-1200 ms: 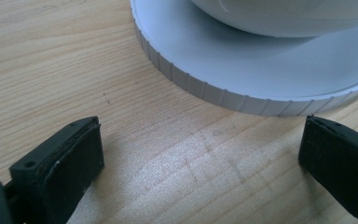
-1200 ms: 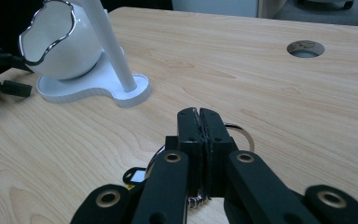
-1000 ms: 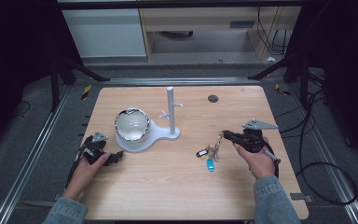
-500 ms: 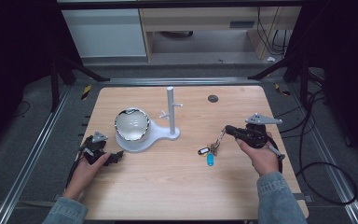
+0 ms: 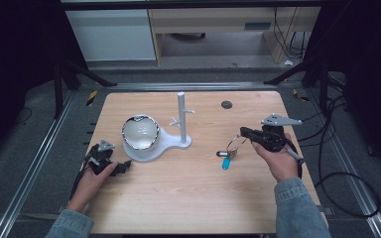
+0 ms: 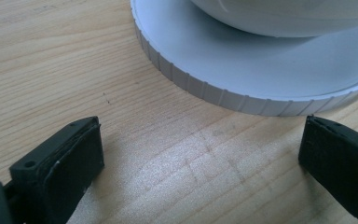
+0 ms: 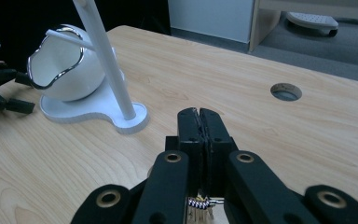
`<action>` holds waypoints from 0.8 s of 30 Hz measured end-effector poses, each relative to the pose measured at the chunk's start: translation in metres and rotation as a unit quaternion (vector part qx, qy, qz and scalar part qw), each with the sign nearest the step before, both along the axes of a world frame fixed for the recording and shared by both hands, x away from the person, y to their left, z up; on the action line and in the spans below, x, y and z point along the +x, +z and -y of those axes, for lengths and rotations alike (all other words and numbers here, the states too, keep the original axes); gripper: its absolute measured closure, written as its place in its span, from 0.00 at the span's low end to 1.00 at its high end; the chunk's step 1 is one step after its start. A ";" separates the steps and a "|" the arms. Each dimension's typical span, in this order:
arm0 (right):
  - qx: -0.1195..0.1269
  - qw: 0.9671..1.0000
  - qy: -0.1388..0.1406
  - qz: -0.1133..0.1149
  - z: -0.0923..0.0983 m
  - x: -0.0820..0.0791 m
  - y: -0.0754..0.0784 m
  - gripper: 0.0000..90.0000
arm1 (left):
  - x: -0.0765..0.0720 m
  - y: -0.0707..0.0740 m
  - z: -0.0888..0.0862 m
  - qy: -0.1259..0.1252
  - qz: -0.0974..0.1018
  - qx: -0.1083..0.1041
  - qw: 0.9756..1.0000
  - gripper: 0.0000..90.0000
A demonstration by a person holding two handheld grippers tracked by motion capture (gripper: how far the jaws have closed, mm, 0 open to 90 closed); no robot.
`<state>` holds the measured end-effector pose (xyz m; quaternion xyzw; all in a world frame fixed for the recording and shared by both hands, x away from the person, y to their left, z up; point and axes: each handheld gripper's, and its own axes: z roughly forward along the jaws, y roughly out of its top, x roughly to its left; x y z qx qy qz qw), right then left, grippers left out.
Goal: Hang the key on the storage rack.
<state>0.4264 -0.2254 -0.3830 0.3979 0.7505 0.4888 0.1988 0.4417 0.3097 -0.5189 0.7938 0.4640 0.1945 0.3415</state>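
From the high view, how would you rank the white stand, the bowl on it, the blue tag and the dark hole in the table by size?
1. white stand
2. bowl
3. blue tag and dark hole: alike, too close to rank.

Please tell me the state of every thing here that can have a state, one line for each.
Right gripper: shut on the key ring, raised above the table.
Key ring: hanging from the right gripper, with the blue tag lowest.
Left gripper: open, low over the table, nothing between its pads.
Bowl: on the stand's base, tilted; contents cannot be told.
Stand: upright, its pegs bare.
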 end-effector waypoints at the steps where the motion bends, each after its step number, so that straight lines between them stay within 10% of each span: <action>1: 0.000 1.000 0.001 0.002 0.000 0.000 0.002 0.99 | 0.000 0.000 0.000 0.000 0.000 0.000 1.000 0.00; 24: -0.002 0.999 0.010 0.032 -0.008 0.007 0.042 0.99 | 0.000 0.000 0.000 0.000 0.000 0.000 1.000 0.00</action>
